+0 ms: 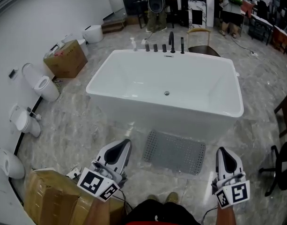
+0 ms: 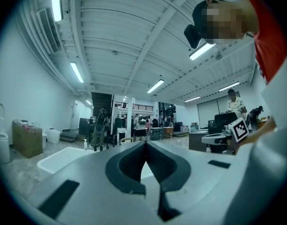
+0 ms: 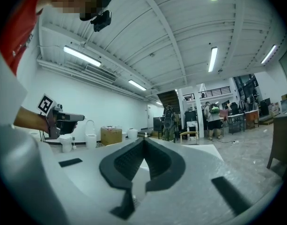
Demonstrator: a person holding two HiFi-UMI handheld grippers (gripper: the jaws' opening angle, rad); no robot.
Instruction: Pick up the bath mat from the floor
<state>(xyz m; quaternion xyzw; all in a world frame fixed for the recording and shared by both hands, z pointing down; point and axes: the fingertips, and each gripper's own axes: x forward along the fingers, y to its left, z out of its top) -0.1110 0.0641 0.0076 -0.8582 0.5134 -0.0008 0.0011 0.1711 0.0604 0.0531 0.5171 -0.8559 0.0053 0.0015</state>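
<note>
While the marbled floor (image 1: 82, 125) carries a big white bathtub (image 1: 148, 112), the grey bath mat (image 1: 174, 152) lies flat on the floor, just beside the tub's near wall. The mat looks thin, soft, light and probably floppy, so its near edge or a corner seems best to pinch. The left claw (image 1: 126, 143) and the right claw (image 1: 223, 150) are both clenched on nothing.

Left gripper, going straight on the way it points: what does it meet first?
Probably nothing close, though depth is unclear. The left gripper points level and seems above the bathtub rim, so it would pass over it; the bath mat lies lower, to its right.
</note>
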